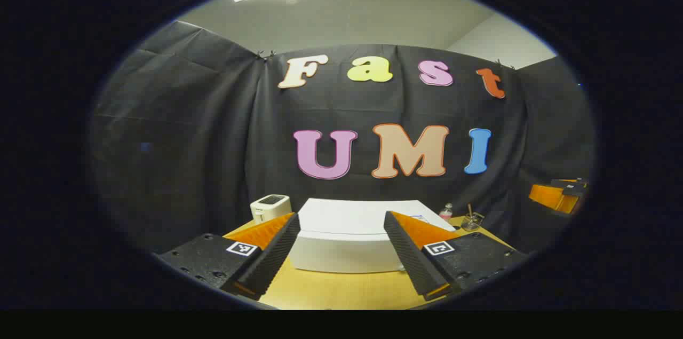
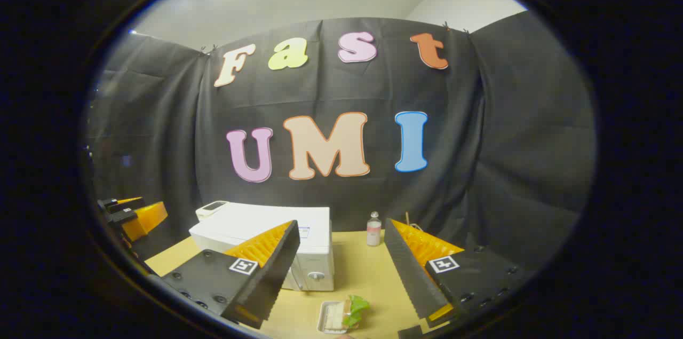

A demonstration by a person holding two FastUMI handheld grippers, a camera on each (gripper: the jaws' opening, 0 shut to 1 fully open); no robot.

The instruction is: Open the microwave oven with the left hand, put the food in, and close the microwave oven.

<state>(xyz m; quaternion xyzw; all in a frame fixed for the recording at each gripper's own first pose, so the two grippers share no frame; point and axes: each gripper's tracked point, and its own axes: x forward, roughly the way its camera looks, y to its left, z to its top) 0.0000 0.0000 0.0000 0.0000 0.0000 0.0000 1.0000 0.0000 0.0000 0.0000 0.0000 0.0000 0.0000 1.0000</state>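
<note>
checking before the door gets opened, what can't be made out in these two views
- Microwave door and handle: in the left gripper view both sides sit behind the open left gripper.
- Food tray: in the right gripper view, cut off by the bottom edge below the open right gripper.
- Small bottle: contents too small to tell.

microwave [image 2: 277, 240] front partly hidden by a finger | food tray [image 2: 341, 317] cut off below (contents blurred)
</note>
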